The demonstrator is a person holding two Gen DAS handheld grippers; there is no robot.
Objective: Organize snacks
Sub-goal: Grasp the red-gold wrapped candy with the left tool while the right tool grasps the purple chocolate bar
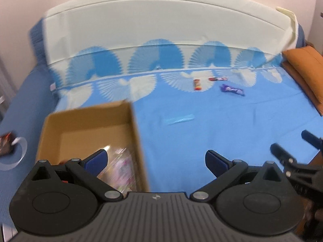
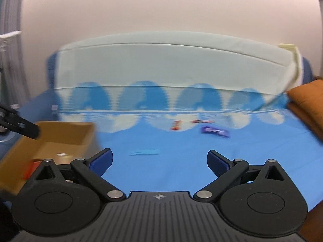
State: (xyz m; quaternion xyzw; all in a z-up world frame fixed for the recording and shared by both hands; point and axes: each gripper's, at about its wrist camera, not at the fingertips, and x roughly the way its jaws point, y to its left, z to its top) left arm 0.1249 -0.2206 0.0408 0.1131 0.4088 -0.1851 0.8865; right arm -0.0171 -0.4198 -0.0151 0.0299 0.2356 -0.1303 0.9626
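Both the left gripper (image 1: pixel 155 161) and the right gripper (image 2: pixel 159 161) are held spread wide, with nothing between the fingers. Three wrapped snacks are left on the blue bedspread (image 1: pixel 201 141), well apart from the cardboard box (image 1: pixel 133 121): an orange bar (image 1: pixel 197 84), a dark red bar (image 1: pixel 217 79) and a purple packet (image 1: pixel 232 90). What seems to be a clear packet (image 1: pixel 119 165) (heavily blurred) already lies in the box. The nearest wrapper should be approached low and straddled across its narrow width before it is closed on.

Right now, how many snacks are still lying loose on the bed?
3, near the far fan pattern: an orange bar, a dark red bar to its right, and a purple packet nearest. More sit in the cardboard box, too blurred to count.
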